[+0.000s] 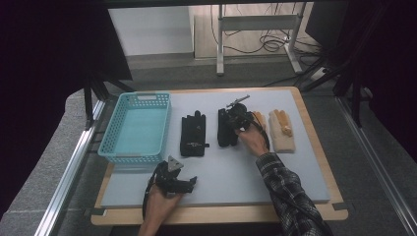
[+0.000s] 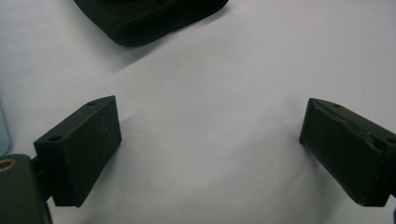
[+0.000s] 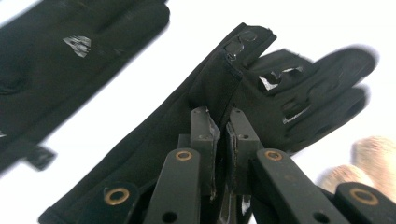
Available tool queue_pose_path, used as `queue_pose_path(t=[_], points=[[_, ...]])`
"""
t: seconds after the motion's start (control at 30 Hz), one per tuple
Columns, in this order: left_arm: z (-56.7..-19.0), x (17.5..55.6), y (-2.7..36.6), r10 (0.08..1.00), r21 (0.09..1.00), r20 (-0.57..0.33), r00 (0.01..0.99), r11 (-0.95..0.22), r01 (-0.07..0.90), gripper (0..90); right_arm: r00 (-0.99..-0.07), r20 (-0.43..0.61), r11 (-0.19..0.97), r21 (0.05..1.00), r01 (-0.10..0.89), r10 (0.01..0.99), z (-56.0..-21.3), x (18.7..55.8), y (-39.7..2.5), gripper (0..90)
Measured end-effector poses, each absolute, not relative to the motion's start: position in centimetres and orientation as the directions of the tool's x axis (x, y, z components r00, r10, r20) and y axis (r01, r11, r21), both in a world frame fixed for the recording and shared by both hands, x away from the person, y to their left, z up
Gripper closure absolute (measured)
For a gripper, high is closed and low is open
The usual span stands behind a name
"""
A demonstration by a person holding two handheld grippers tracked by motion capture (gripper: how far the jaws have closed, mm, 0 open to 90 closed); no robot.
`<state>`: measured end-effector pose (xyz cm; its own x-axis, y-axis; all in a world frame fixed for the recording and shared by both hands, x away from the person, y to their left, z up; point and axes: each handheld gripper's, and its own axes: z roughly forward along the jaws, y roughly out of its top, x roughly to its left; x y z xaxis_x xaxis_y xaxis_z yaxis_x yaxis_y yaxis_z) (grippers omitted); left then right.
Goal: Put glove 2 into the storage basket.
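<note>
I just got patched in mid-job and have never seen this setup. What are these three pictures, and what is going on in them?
No robot here: a person holds a two-jaw gripper in each hand. The high view looks down on the table; the other two views come from cameras on the grippers. On the table lie a blue basket, two black gloves and a pair of cream gloves. The right gripper is shut on one black glove, pinching a fold of it; the other black glove lies flat beside it. The left gripper hangs open over bare table.
</note>
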<state>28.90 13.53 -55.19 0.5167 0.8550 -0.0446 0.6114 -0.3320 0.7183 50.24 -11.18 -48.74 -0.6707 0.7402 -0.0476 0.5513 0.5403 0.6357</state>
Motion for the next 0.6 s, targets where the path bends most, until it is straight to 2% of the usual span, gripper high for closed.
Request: queue_pose_path(t=[0.23, 0.37, 0.6], points=[[-55.2, 28.9, 13.5, 0.855, 0.72, -0.043, 0.517, -0.332, 0.61, 5.8, -0.69, -0.008, 0.503, 0.691, 0.519, 0.724, -45.9, 47.1, -12.3, 82.5], [-55.2, 28.9, 13.5, 0.855, 0.721, -0.046, 0.516, -0.329, 0.61, 5.8, -0.72, 0.002, 0.498, 0.721, 0.482, 0.694, -44.3, 43.5, -12.9, 82.3], [-55.2, 28.9, 13.5, 0.856, 0.722, -0.045, 0.514, -0.328, 0.609, 5.8, -0.743, 0.031, 0.493, 0.73, 0.474, 0.668, -44.3, 38.6, -13.1, 82.1]])
